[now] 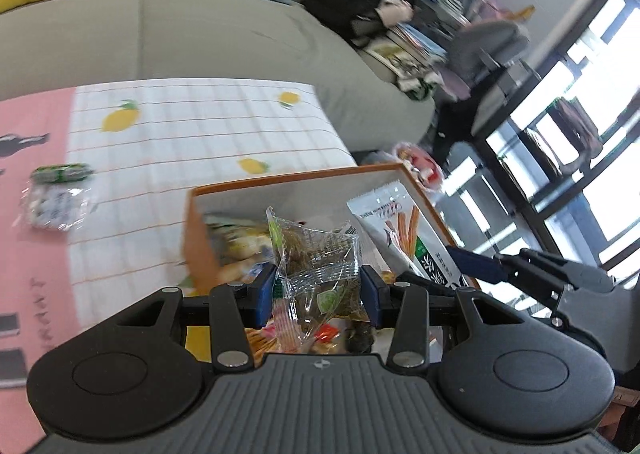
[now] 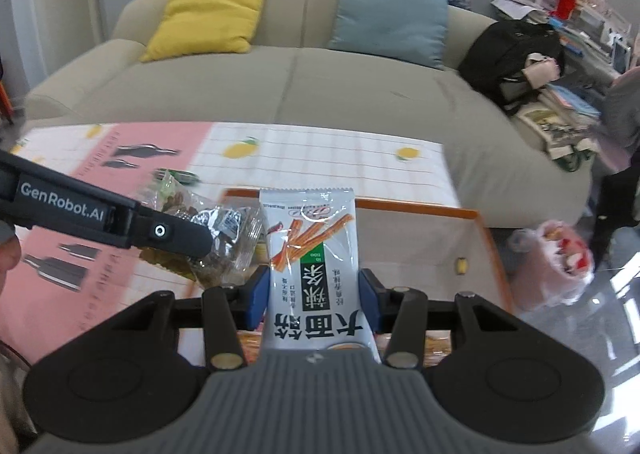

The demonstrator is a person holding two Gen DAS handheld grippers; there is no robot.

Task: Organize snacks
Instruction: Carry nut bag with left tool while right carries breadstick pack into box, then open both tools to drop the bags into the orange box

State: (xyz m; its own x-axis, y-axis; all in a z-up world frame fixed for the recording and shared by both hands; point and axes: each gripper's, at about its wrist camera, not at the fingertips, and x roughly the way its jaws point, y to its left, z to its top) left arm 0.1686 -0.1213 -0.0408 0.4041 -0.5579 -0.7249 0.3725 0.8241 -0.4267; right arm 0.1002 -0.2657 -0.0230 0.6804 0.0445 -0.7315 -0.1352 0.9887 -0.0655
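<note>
My left gripper [image 1: 318, 290] is closed partway on a clear-wrapped snack packet [image 1: 316, 266]. Both blue pads [image 1: 264, 294] press the packet's sides; the wrapper stands upright between them, crinkled, with dark green-brown contents and a green label. The packet sits above the open orange-rimmed box [image 1: 304, 176].

My right gripper [image 2: 314, 294] is closed partway on a white spicy-stick packet [image 2: 314, 254]. Its blue pads [image 2: 258, 296] bear on the packet's two long edges. The packet stands upright, serrated top edge away from me, printed with orange sticks and a green band. In the left wrist view the same white packet [image 1: 400, 230] stands just right of the clear one, with one blue finger of the right gripper [image 1: 476, 264] beside it.

The box [image 2: 420, 206] rests on the lemon-print tablecloth [image 2: 320, 154], near its right edge. Inside it, further snack packets [image 1: 236, 242] lie against the left wall; their labels are too blurred to read. In the right wrist view the arm of my left gripper [image 2: 100, 214] crosses from the left, and the clear packet [image 2: 224, 238] it holds shows beyond it.

On the pink part of the cloth [image 1: 24, 182], well apart from the box, lies a loose green-and-clear snack packet [image 1: 60, 194]. A beige sofa [image 2: 280, 86] stands behind the table, with a yellow cushion [image 2: 208, 18] and a blue cushion [image 2: 392, 14] on it. A plastic bag [image 2: 556, 266] lies on the floor to the right of the box.
</note>
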